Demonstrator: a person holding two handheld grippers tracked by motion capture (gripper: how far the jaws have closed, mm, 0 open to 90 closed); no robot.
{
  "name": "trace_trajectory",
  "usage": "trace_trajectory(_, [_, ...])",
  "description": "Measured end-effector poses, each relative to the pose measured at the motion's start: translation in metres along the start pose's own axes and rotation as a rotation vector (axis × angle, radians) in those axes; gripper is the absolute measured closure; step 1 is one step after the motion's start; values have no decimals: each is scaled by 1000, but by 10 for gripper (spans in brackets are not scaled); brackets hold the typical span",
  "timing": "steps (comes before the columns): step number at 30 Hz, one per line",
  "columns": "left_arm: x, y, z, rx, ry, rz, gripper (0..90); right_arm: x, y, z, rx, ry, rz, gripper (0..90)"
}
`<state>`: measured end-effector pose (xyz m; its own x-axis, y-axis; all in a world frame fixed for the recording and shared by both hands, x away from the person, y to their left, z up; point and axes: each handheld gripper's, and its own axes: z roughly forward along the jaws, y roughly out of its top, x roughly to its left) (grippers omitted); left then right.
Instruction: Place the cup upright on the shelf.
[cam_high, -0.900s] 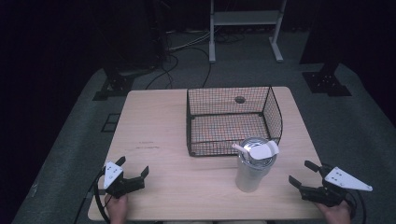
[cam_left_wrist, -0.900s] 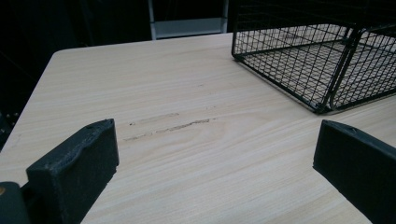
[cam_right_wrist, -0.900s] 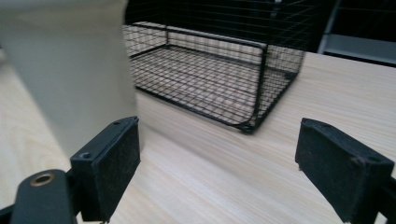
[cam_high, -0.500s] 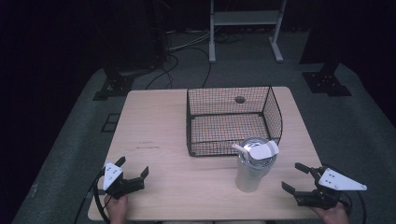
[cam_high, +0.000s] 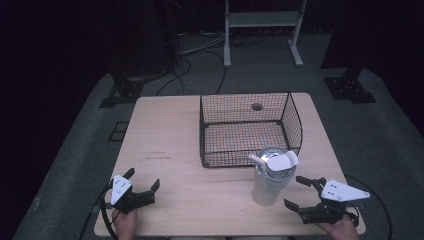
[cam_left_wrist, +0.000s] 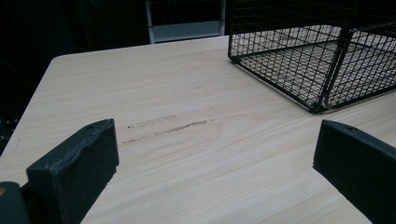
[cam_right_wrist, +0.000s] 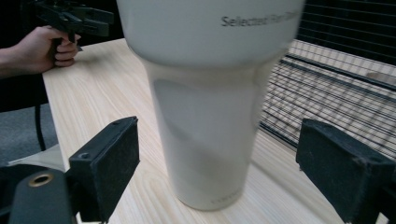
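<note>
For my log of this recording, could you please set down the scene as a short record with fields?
surface: wooden table
cup: white cup, upright, with a lid and a straw, at the table's near right, just in front of the basket
basket: black wire basket, nothing in it
right gripper: right gripper open, beside the cup, jaws facing it, not touching
left gripper: left gripper open, at the near left, holding nothing

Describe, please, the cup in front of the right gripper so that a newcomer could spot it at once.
Start at the black wire basket on the wooden table. Just outside its near right corner stands a tall cream tumbler, upright, ahead of the open right gripper. It alone is solid and pale, narrowing toward its base.
</note>
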<state>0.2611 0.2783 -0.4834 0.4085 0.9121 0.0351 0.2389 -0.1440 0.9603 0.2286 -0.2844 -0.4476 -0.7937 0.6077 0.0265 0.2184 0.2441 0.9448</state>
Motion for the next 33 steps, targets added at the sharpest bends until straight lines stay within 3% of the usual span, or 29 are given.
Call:
trace_trajectory(15, [0, 0, 0, -1, -2, 1, 0, -1, 8, 36, 11, 18, 12, 124])
trace_trajectory(33, [0, 0, 0, -1, -4, 4, 0, 2, 10, 64, -88, 10, 39, 58])
